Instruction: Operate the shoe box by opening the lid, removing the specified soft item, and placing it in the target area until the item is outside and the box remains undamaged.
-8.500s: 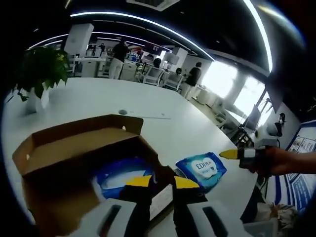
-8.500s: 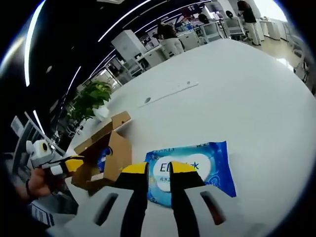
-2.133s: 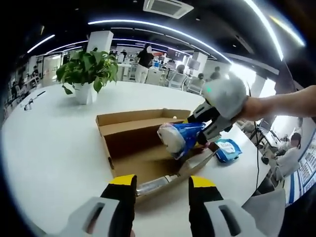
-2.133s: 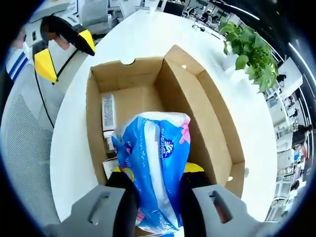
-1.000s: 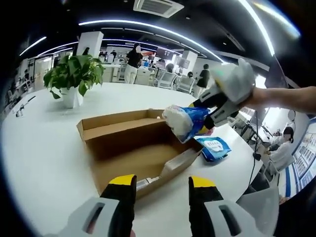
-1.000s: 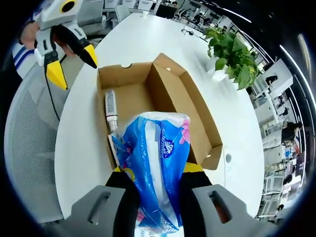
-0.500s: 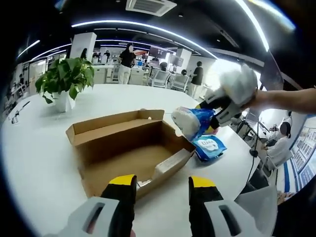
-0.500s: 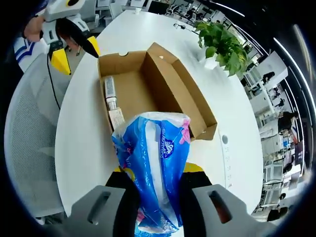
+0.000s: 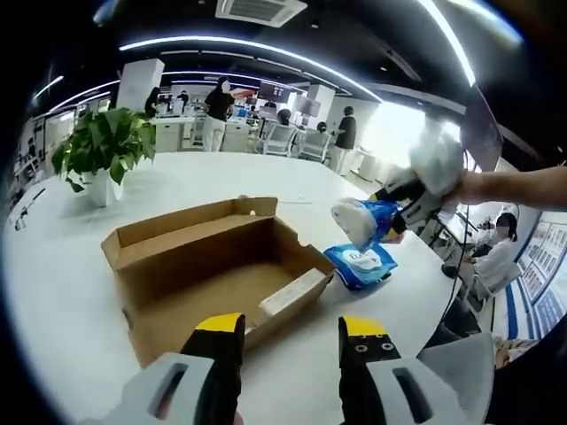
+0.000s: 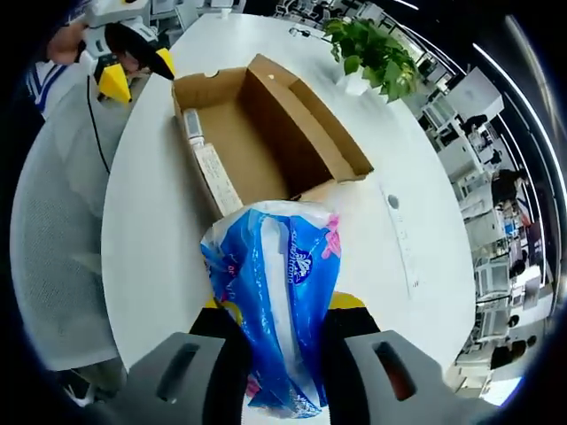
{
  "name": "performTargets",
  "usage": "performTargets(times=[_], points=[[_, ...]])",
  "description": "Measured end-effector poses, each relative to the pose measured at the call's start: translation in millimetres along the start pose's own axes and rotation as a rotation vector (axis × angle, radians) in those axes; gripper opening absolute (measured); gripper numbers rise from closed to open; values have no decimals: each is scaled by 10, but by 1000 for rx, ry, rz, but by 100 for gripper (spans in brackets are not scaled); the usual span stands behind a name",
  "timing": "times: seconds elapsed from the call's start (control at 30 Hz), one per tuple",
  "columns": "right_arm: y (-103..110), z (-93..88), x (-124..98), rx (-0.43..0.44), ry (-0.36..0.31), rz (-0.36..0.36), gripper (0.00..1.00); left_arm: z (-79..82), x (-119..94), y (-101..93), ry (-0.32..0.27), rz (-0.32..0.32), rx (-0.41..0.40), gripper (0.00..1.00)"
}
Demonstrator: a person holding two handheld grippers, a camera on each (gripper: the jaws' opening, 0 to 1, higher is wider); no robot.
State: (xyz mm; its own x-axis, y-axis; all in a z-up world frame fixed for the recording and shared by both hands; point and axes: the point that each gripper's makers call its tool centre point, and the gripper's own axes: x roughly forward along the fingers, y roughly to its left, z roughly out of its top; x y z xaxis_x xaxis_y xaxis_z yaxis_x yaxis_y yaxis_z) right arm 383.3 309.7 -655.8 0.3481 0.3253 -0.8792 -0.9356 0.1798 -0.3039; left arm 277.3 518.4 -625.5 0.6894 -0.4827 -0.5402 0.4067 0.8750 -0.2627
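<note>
Shoe box [image 9: 208,266] sits open on the white worktop [image 9: 62,266]; the blue soft pack [image 10: 270,301], pinched in the right gripper [image 10: 275,305], is already out, above another pack [image 9: 359,264]. Only setting down remains. Left gripper [image 9: 283,326] hangs spread, empty.

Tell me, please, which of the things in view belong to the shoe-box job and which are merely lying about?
Belonging to the job:
- cardboard shoe box, open on the table
- blue soft pack, held in the right tool, clear of the box
- blue wipes packet, already lying on the table beside the box
- left tool, open and holding nothing

Lying about:
- potted plant
- tube left inside the box
</note>
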Motion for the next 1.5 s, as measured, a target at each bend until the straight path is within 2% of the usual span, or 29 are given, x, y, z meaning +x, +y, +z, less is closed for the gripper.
performTargets(times=[0.23, 0.4, 0.57, 0.73, 0.97, 1.13, 1.4, 1.5], points=[[33, -418, -97, 60, 34, -4, 25, 109, 23, -127, -9, -12, 34, 43], [69, -838, -185, 104, 73, -8, 25, 111, 40, -157, -4, -11, 41, 43], [101, -1180, -266, 178, 91, -18, 25, 108, 57, -201, 4, -4, 48, 43], [124, -1565, -327, 219, 126, -25, 25, 158, 94, -261, 10, -6, 58, 43], [163, -1907, -396, 249, 153, -32, 25, 216, 148, -333, 13, -5, 68, 43], [278, -2184, -409, 278, 182, -25, 25, 214, 182, -403, 19, -6, 77, 43], [340, -2461, -398, 289, 213, -12, 25, 164, 195, -435, 27, 4, 65, 43], [337, -2448, -411, 289, 215, -10, 25, 164, 196, -433, 26, 7, 62, 43]])
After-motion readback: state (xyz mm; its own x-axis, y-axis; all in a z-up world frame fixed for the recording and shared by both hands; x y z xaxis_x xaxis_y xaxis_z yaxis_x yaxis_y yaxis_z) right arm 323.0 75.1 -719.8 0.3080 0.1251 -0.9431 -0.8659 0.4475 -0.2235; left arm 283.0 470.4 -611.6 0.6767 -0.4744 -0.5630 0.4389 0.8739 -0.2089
